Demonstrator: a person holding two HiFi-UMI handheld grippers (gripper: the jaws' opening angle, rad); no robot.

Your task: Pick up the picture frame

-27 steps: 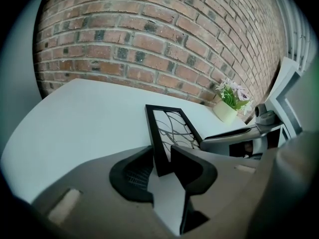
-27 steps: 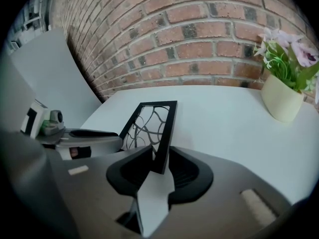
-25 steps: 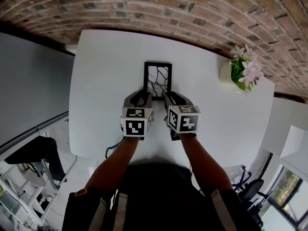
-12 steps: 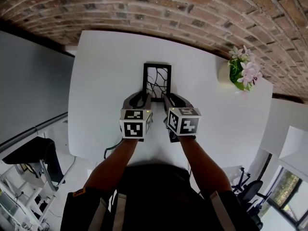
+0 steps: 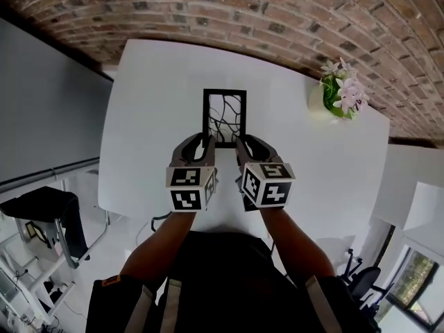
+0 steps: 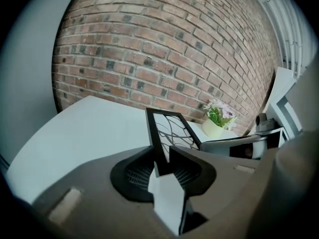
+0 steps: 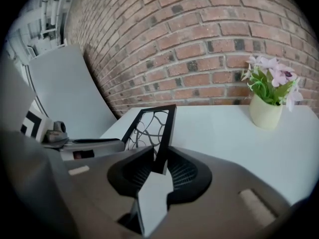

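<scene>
Left hand-held gripper: closing its jaws, pinching the left edge of the picture frame.
Picture frame: being held, black-rimmed, over the white table.
Right hand-held gripper: closing its jaws, pinching the frame's right edge.
Flower pot: sitting well apart at right.

The slim rectangular picture frame is black, its white face crossed by black branching lines. The smooth tabletop is white (brick wall: red-brown).
</scene>
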